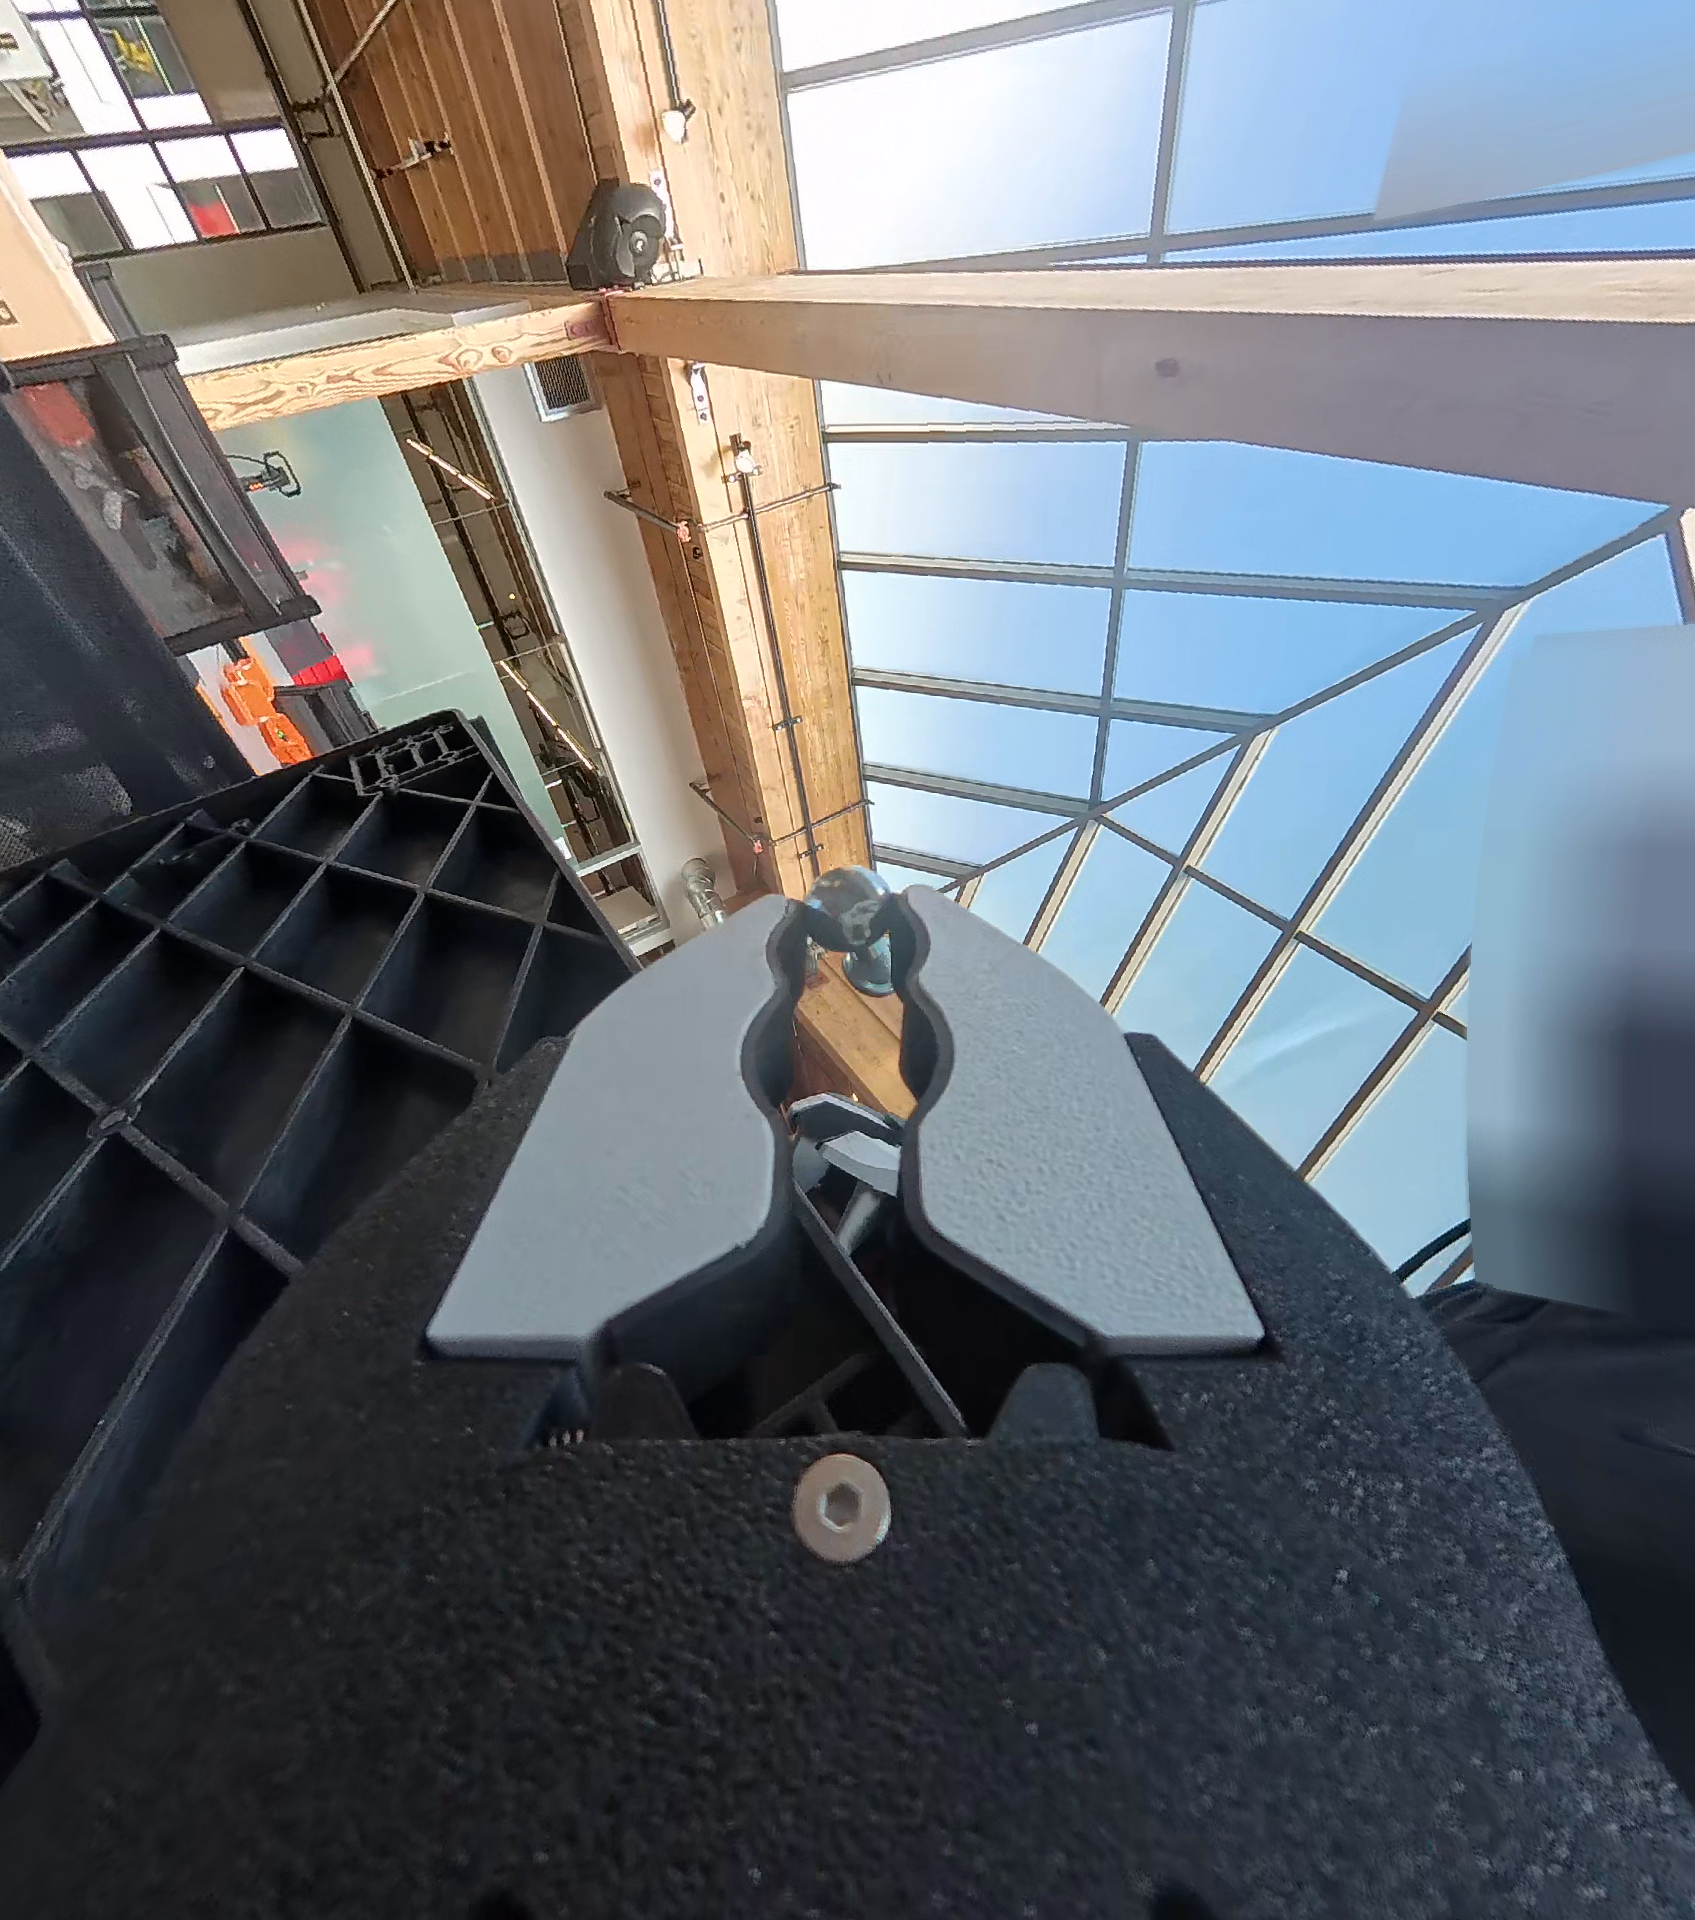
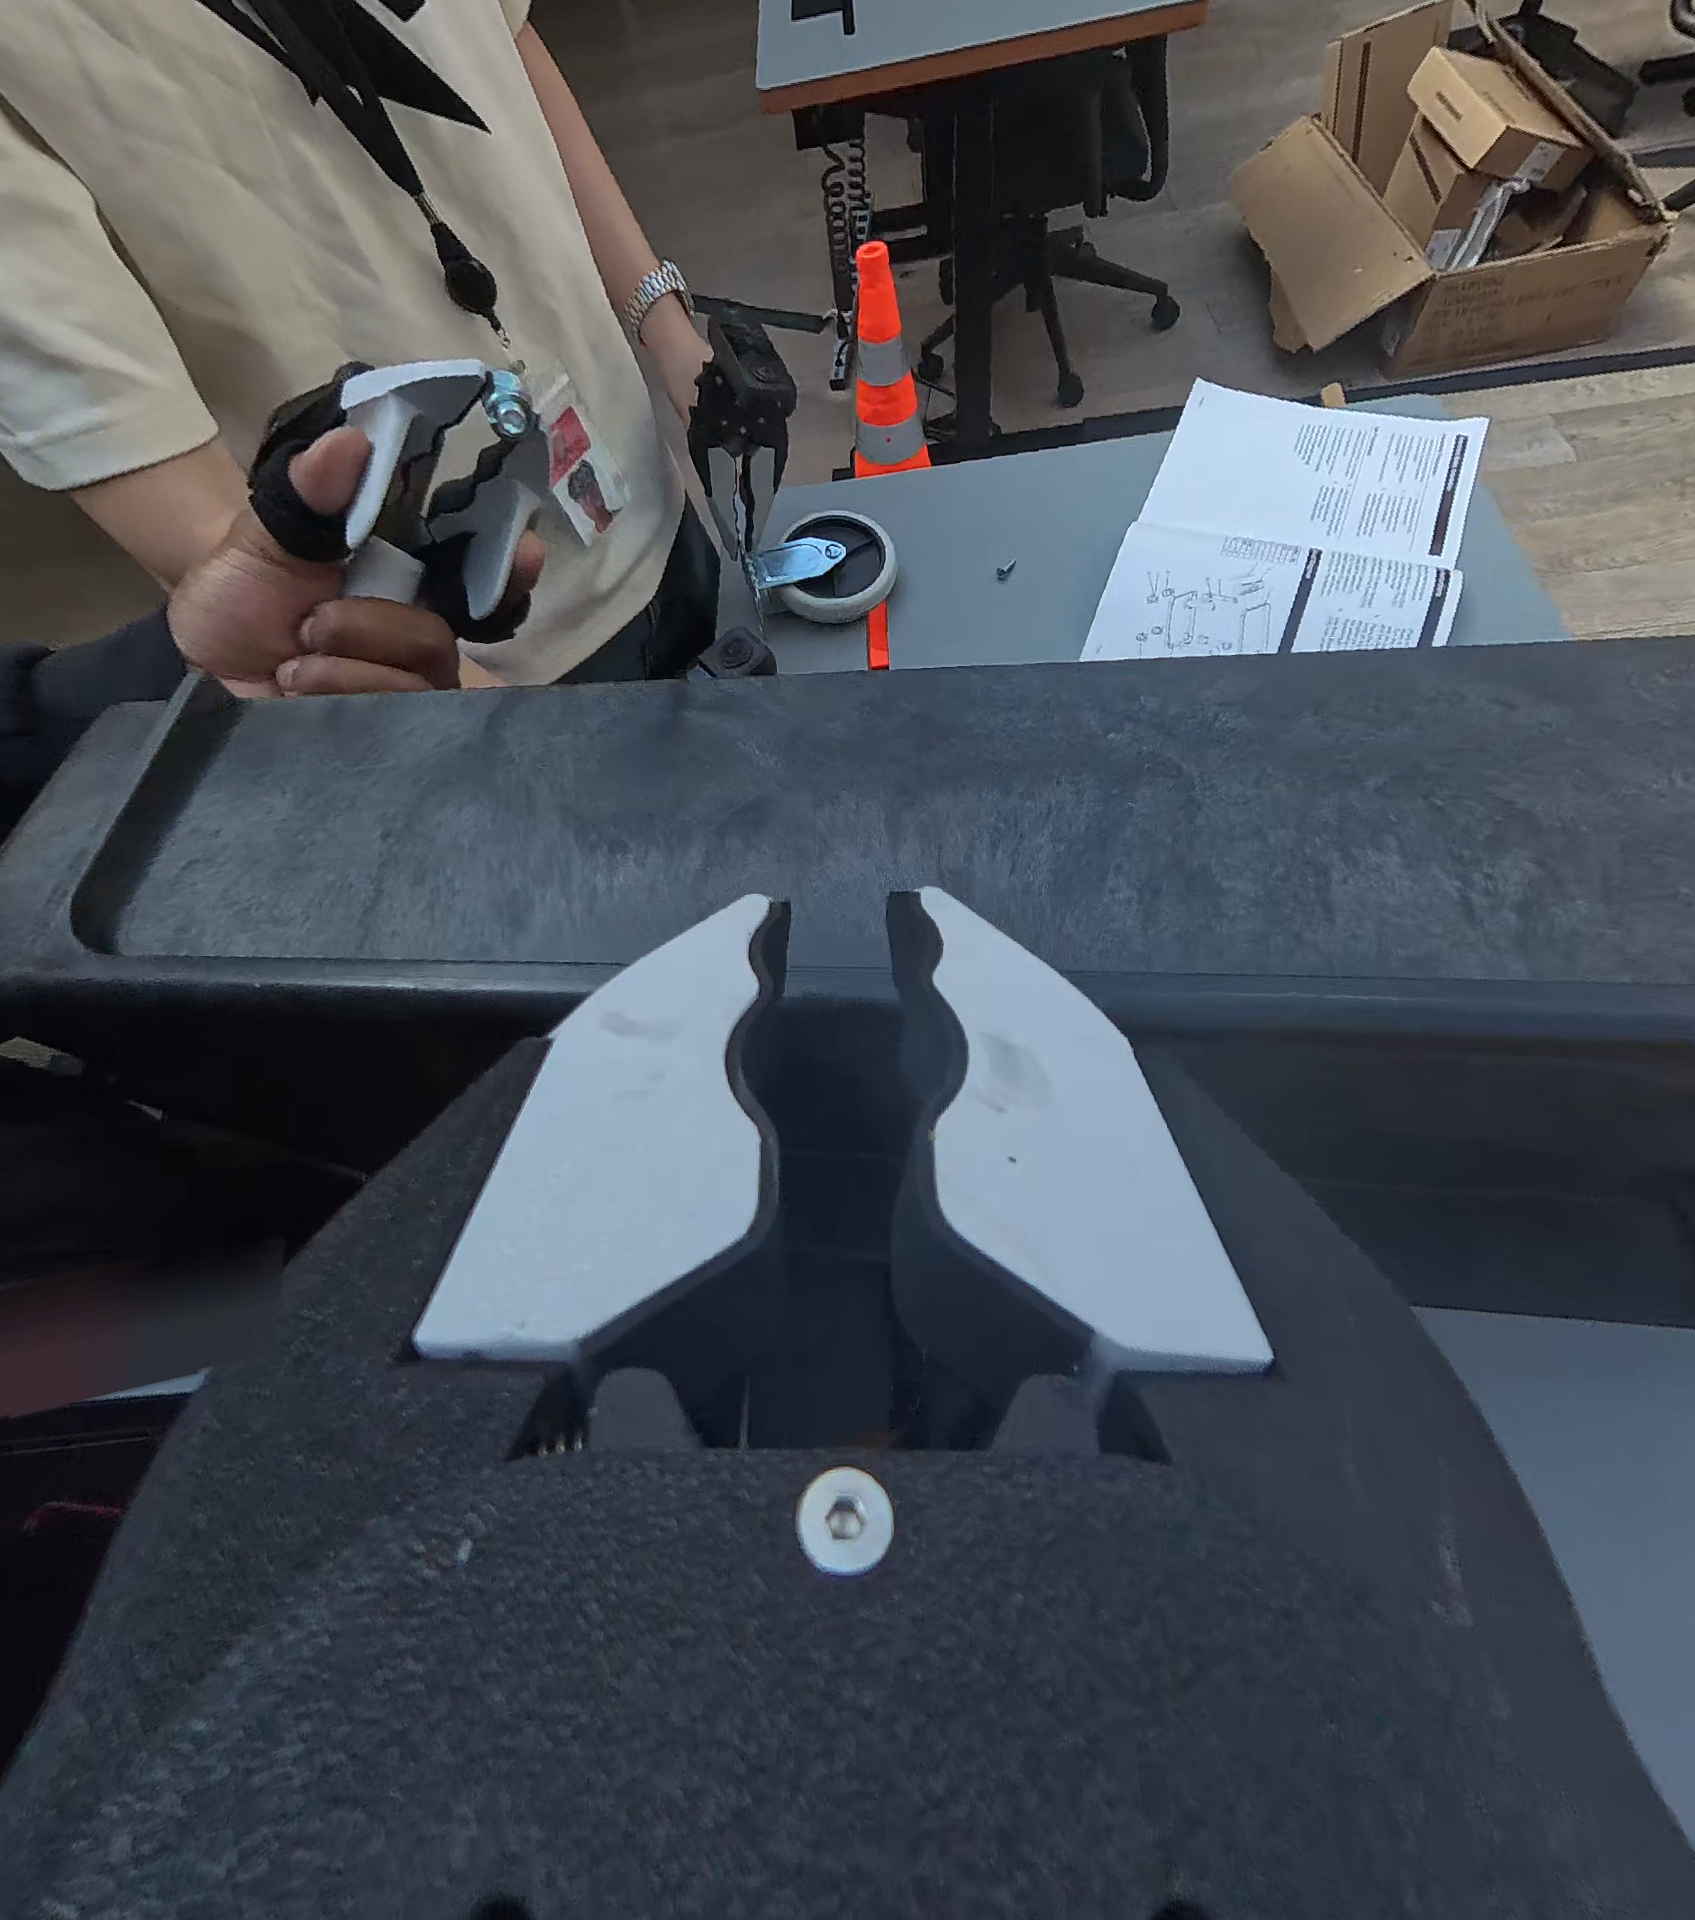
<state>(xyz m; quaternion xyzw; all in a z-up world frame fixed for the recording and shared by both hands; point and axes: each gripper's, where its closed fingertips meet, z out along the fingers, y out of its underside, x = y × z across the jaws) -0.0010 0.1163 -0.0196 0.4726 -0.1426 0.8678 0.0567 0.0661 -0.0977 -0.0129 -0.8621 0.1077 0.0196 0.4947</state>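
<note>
Left tool (image 1: 848, 920) grips a metal bolt (image 1: 851, 906) at its tips, pointing at the skylight (image 1: 1290, 644); right tool (image 2: 838, 914) hangs narrowly parted over a black tray (image 2: 926, 790)

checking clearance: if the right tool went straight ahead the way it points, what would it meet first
Probably the black plastic panel: it spans the view just past the right tool, whose fingers are apart and hold nothing. Depth is hard to judge.
</note>
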